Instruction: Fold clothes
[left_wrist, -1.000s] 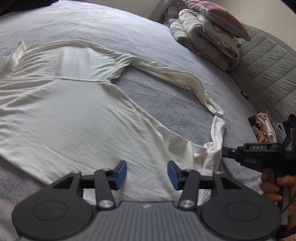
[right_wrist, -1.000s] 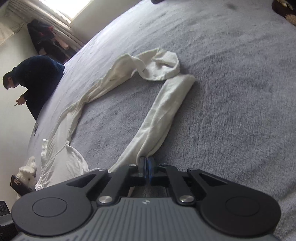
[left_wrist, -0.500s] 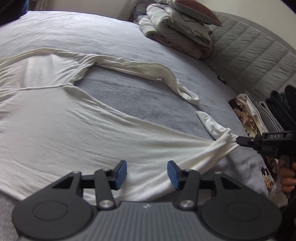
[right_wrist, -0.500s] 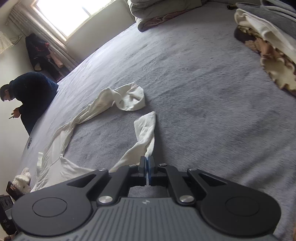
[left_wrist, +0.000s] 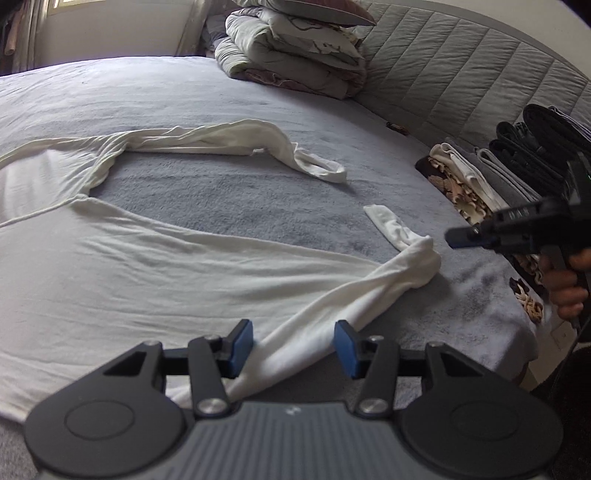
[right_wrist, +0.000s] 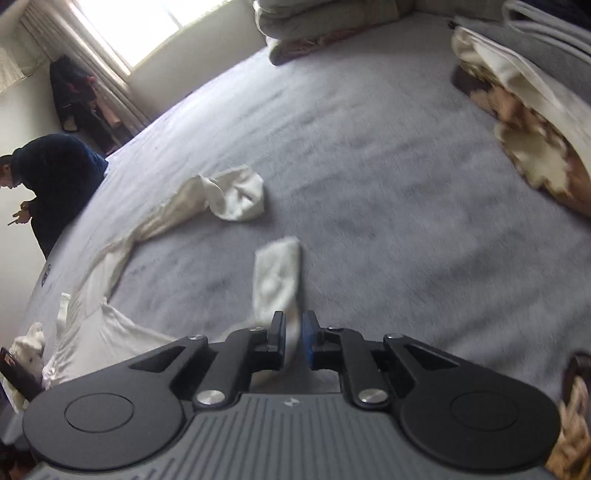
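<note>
A white long-sleeved shirt (left_wrist: 147, 280) lies spread on the grey bed (left_wrist: 240, 199). Its near sleeve (left_wrist: 406, 266) stretches out to the right and its cuff (left_wrist: 388, 221) is doubled back. The far sleeve (left_wrist: 258, 140) curves across the blanket. My left gripper (left_wrist: 293, 345) hovers open over the base of the near sleeve, and the fabric shows below the gap. My right gripper (right_wrist: 293, 332) is opening. The sleeve end (right_wrist: 277, 280) hangs loosely between its parting pads. In the left wrist view the right gripper (left_wrist: 458, 236) sits just right of the sleeve, not touching it.
Folded bedding and a pillow (left_wrist: 295, 48) are piled at the head of the bed, against a quilted headboard (left_wrist: 461, 74). A row of folded clothes (left_wrist: 498, 173) lines the right side. A person in dark clothes (right_wrist: 48, 184) stands beyond the far edge, near a window (right_wrist: 147, 29).
My right gripper drew the near sleeve out to the right, then its shut jaws parted and the sleeve settled onto the bed. The left wrist view swung rightward over the sleeve's base.
</note>
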